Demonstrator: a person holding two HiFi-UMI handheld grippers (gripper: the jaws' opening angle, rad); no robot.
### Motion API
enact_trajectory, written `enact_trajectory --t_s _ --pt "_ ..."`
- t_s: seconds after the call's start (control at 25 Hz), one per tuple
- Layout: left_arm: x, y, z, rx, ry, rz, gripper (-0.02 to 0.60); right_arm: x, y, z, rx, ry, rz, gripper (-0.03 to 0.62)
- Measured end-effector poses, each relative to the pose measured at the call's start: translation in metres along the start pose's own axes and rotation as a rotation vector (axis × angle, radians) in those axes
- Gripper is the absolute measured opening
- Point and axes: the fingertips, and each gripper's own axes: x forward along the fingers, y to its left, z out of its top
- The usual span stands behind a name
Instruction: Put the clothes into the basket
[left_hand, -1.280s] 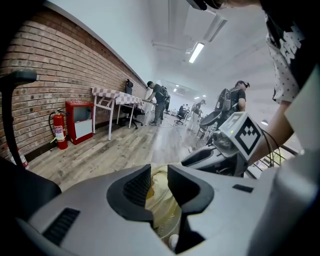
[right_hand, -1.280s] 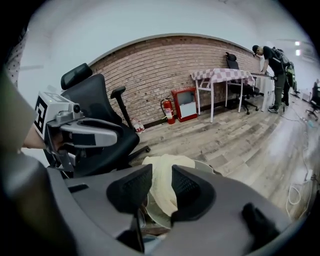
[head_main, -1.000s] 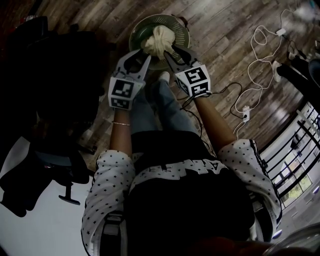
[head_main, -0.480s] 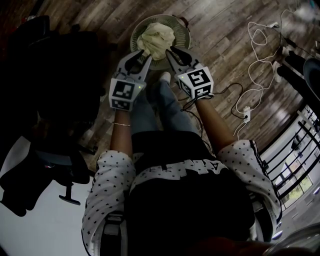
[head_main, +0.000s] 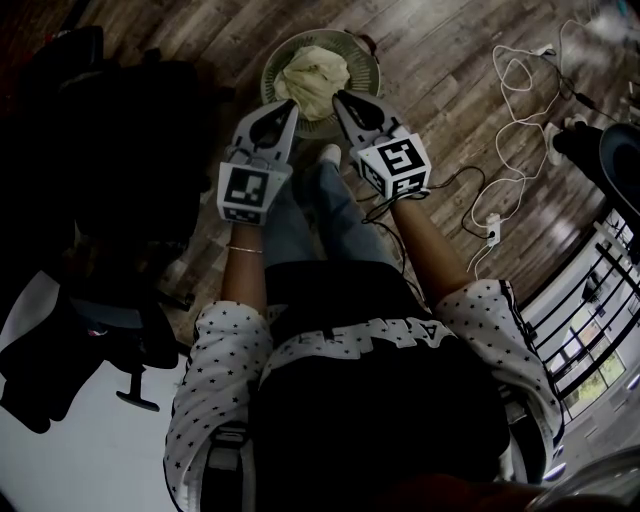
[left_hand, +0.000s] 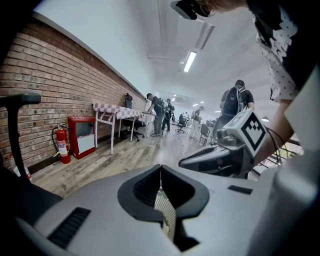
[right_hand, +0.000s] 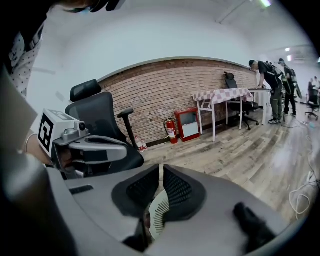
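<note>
A round slatted basket (head_main: 365, 60) stands on the wood floor in the head view, just past the person's feet. A cream cloth (head_main: 315, 72) lies heaped inside it. My left gripper (head_main: 290, 104) hovers over the near rim, its jaws shut and empty, as the left gripper view (left_hand: 160, 167) confirms. My right gripper (head_main: 338, 96) hangs beside it over the near rim. Its jaws are closing and stand almost together with nothing between them (right_hand: 161, 168). Under each pair of jaws a strip of the basket's pale slatted wall (left_hand: 166, 212) (right_hand: 159, 216) shows.
A dark office chair (head_main: 120, 190) fills the left side. White cables and a power strip (head_main: 490, 225) lie on the floor at the right. The person's legs and a shoe (head_main: 328, 152) are below the grippers. Both gripper views show a brick wall (right_hand: 200, 85), tables and distant people.
The cloth, bunched between the gripper tips at the near rim a second ago, now lies loose in the basket. Both grippers' jaws have closed and the right one has risen slightly.
</note>
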Motion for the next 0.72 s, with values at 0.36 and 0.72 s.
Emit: enact_trajectory --t_s 0.36,0.72 --pt "-0.013 -0.004 0.032 0.003 -0.108 0.004 0.014 -0.008 0.009 0.019 0.023 -0.043 0.004 0.043" --pt "-0.024 -0.007 0.068 0.026 -0.165 0.019 0.014 -0.023 0.011 0.053 0.025 -0.098 0.003 0.043"
